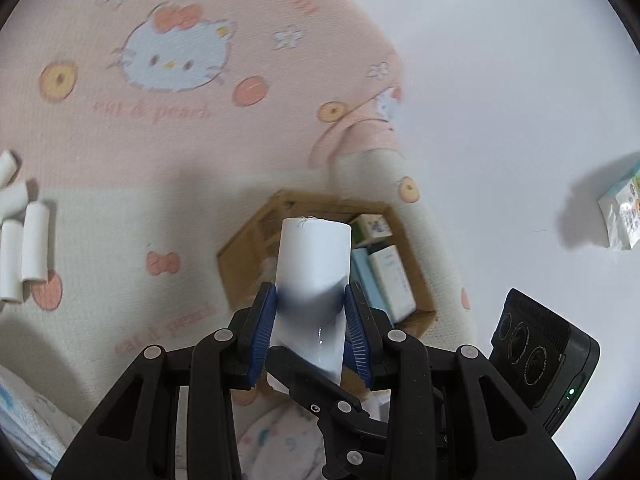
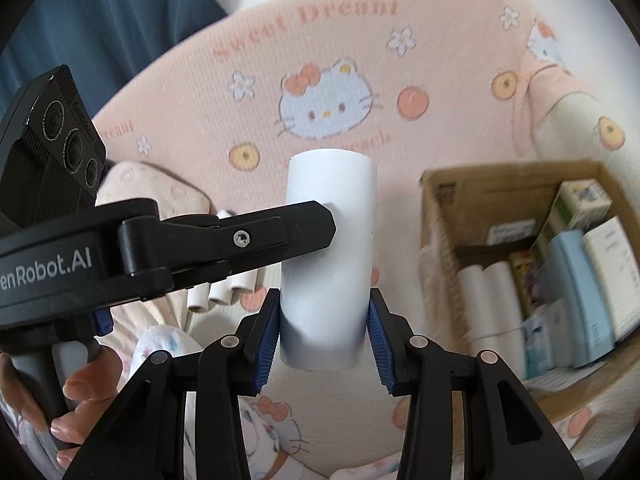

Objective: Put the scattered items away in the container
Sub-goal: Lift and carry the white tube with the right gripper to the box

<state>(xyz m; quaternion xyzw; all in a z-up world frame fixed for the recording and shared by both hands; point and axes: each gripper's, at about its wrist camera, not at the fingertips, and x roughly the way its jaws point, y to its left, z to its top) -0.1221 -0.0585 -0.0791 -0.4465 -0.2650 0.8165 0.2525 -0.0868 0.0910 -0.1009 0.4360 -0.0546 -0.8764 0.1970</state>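
My left gripper (image 1: 309,300) is shut on a white paper roll (image 1: 314,256), blue pads pressing its sides. It hangs above the open cardboard box (image 1: 248,240), where several small cartons stand. In the right wrist view my right gripper (image 2: 324,304) is shut on a second white roll (image 2: 332,200), left of the cardboard box (image 2: 480,196). That box holds white rolls (image 2: 492,292) and cartons. One black finger (image 2: 280,232) of the left gripper crosses in front of the right roll. Several loose rolls (image 1: 24,240) lie on the blanket at the left, seen as loose rolls (image 2: 220,292) under the left gripper.
A pink and cream cat-print blanket (image 2: 328,60) covers the bed. A person's hand (image 2: 80,392) grips the left tool's handle. The right tool's camera block (image 1: 548,364) sits close at the lower right. A printed packet (image 1: 624,208) lies on the white surface. Blue cloth (image 2: 120,8) hangs behind.
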